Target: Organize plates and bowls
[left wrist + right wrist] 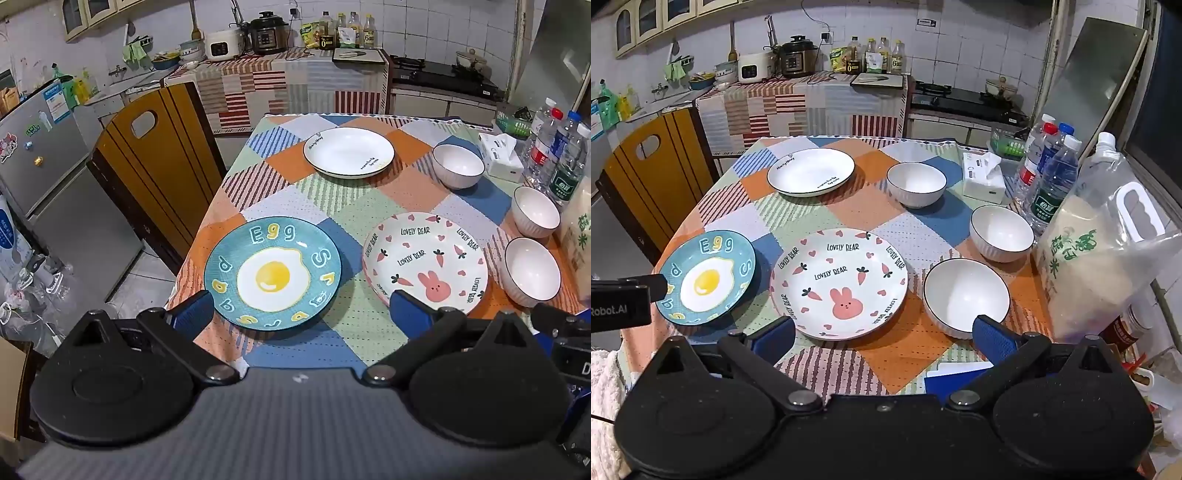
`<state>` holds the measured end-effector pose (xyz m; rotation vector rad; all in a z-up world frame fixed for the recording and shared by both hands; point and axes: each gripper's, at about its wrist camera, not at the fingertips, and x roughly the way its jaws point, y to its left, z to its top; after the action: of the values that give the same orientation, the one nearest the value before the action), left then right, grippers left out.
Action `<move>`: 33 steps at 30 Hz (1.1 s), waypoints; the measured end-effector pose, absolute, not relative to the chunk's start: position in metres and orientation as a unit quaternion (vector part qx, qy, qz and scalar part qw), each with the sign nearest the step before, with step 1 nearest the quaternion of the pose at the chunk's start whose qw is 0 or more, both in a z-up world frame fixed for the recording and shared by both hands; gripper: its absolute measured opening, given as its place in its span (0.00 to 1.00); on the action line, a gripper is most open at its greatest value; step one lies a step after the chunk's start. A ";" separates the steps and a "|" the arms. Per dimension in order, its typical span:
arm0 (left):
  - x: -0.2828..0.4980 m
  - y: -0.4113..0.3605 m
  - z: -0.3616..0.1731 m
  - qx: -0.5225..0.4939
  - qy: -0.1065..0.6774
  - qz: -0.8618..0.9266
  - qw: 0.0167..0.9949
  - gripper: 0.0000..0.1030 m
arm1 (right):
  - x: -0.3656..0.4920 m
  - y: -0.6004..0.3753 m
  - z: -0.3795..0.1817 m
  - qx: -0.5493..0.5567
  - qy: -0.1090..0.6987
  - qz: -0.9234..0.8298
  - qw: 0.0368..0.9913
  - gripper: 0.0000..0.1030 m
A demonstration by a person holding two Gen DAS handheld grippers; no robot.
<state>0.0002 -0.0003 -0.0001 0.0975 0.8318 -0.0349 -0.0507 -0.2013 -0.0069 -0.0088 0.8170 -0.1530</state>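
Three plates (838, 282) and three bowls (966, 295) lie apart on the bench (864, 210), nothing stacked; both tongs (299, 308) (882, 334) gape wide, empty.

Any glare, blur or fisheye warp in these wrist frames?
Left wrist: sharp, heavy barrel bend on the white-tiled wall, small glint on the teal egg-print plate. Right wrist: sharp too, soft shadows beside the white ribbed bowls.

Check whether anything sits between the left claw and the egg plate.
Nothing visible does. The open left claw hangs just short of the egg plate, with only bare tablecloth under the gap. The bunny plate lies beside it, apart, not in the path.
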 end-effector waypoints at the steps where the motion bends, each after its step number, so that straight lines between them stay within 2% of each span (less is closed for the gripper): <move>1: 0.000 0.000 0.000 0.046 0.403 -0.017 0.914 1.00 | -0.051 -0.201 -0.007 -0.005 0.397 -0.076 0.915 1.00; 33: -0.006 0.000 0.002 0.051 0.394 -0.036 0.917 0.98 | -0.049 -0.202 -0.006 -0.015 0.407 -0.083 0.909 1.00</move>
<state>-0.0062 -0.0001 0.0019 0.1049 0.8101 -0.0736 -0.0492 -0.2021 -0.0061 -0.0312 0.8402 -0.1707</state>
